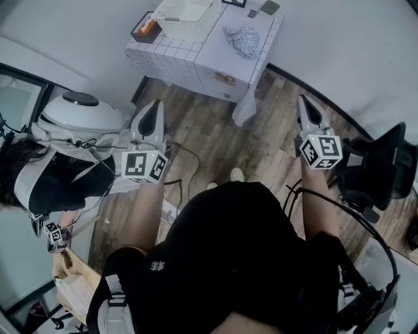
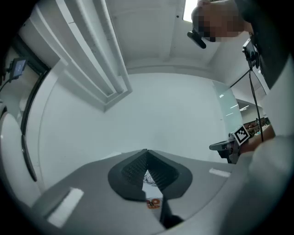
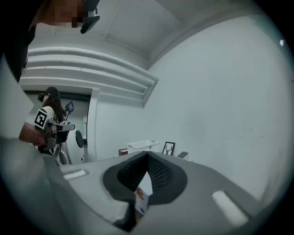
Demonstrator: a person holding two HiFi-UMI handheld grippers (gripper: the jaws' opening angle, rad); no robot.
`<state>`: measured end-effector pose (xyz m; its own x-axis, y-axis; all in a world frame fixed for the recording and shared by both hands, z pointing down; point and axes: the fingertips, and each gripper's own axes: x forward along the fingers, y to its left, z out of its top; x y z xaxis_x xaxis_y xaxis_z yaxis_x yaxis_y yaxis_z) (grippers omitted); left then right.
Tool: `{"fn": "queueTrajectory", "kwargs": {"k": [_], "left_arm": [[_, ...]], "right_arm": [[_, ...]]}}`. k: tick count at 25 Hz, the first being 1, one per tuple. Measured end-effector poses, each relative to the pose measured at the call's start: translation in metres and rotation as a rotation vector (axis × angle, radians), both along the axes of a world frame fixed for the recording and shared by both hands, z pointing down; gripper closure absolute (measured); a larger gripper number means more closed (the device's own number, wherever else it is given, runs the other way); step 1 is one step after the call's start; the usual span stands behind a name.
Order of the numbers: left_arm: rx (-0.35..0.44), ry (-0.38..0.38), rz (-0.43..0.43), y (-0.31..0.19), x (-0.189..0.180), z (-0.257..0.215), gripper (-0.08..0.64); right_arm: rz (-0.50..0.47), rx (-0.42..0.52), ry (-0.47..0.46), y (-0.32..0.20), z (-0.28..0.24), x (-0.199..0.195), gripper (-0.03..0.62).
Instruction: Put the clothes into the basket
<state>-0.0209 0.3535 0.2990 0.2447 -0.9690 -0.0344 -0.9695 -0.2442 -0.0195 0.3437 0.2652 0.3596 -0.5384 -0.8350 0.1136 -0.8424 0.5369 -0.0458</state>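
A white basket point(image 1: 183, 14) stands on the white tiled table point(image 1: 153, 55) at the far side of the room. Beside it lies a crumpled blue-and-white patterned cloth point(image 1: 243, 39). A white cloth point(image 1: 245, 107) hangs off the table's near corner. My left gripper point(image 1: 155, 104) and right gripper point(image 1: 304, 99) are held up in front of my chest, well short of the table, both shut and empty. In the left gripper view the left gripper point(image 2: 147, 153) points at a bare wall. In the right gripper view the right gripper point(image 3: 147, 156) points toward the basket point(image 3: 143, 145).
A round white appliance point(image 1: 81, 112) stands at the left, with another person point(image 1: 39, 176) beside it. A black chair point(image 1: 382, 169) is at the right. Wood floor point(image 1: 202, 137) lies between me and the table. A small picture frame point(image 3: 168, 148) stands on the table.
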Motion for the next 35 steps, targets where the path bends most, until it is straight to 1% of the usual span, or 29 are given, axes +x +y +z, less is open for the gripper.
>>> {"fn": "queueTrajectory", "kwargs": {"k": [8, 13, 15, 17, 22, 26, 28, 30, 32, 35], "left_arm": [[0.001, -0.028, -0.039, -0.018, 0.004, -0.002, 0.555], [0.013, -0.040, -0.088, -0.023, 0.017, -0.001, 0.555], [0.018, -0.049, -0.097, -0.026, 0.022, 0.000, 0.555], [0.012, -0.051, -0.113, -0.029, 0.021, 0.004, 0.555], [-0.003, -0.071, -0.139, -0.041, 0.017, 0.004, 0.555], [0.026, -0.090, -0.128, -0.051, 0.027, -0.002, 0.555], [0.030, -0.070, -0.119, -0.070, 0.017, 0.004, 0.555], [0.028, -0.050, -0.092, -0.100, 0.004, 0.011, 0.555], [0.036, -0.061, -0.060, -0.127, -0.005, 0.014, 0.555], [0.051, -0.090, -0.044, -0.163, -0.021, 0.013, 0.555]], "right_arm": [[-0.035, -0.013, -0.004, -0.026, 0.008, -0.002, 0.591], [-0.072, -0.032, -0.034, -0.045, 0.016, 0.008, 0.591], [-0.083, -0.024, -0.040, -0.053, 0.017, 0.010, 0.591], [-0.088, -0.017, -0.047, -0.062, 0.019, 0.009, 0.591], [-0.107, -0.038, -0.068, -0.075, 0.027, 0.002, 0.591], [-0.118, 0.003, -0.092, -0.079, 0.022, 0.010, 0.591], [-0.103, 0.009, -0.094, -0.091, 0.022, 0.005, 0.591], [-0.078, -0.006, -0.078, -0.109, 0.026, -0.007, 0.591], [-0.063, -0.019, -0.061, -0.128, 0.029, -0.019, 0.591], [-0.058, -0.017, -0.049, -0.157, 0.027, -0.037, 0.591]]}}
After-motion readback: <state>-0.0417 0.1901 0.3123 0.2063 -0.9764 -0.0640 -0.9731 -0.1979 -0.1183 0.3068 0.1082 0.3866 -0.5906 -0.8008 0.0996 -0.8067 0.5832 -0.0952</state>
